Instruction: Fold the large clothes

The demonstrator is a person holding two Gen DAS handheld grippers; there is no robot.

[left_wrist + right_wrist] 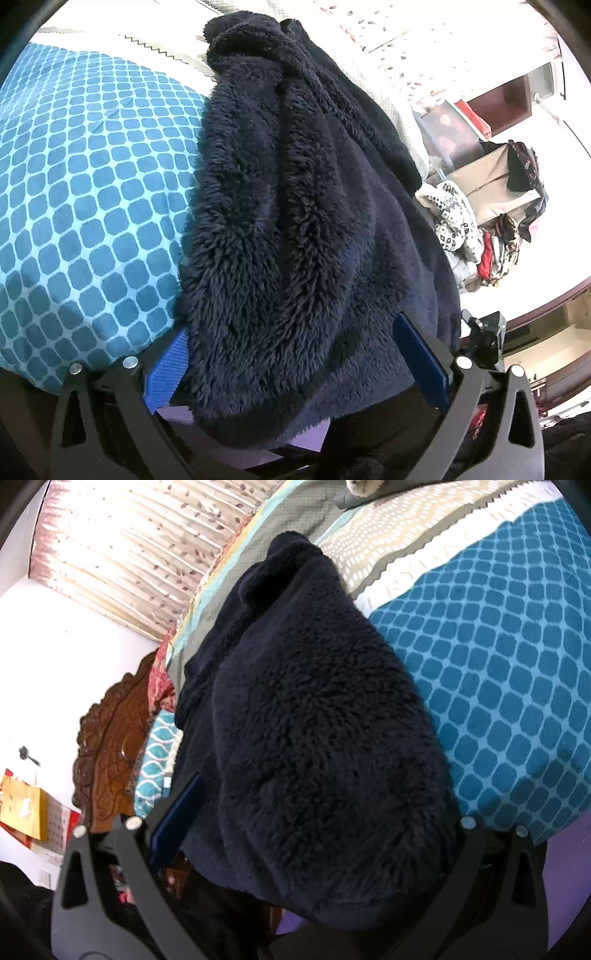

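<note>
A dark navy fleece garment [295, 206] lies bunched in a long thick bundle on the teal tiled bedspread [85, 192], and its near end hangs over the bed edge. My left gripper [291, 325] is open, its blue pads [166, 369] spread wide on either side of the near end. In the right wrist view the same garment [317, 738] fills the middle of the frame above the bedspread [509, 672]. My right gripper [325, 797] also stands open around it. One blue pad [181, 819] shows at the left, and fleece hides the other finger.
A cardboard box [491, 181] and a pile of mixed clothes [465, 232] sit on the floor beyond the bed. A carved wooden headboard [110, 746], a teal pillow [155, 764] and a patterned curtain [122, 554] lie to the left. A purple sheet [177, 413] shows below the bedspread.
</note>
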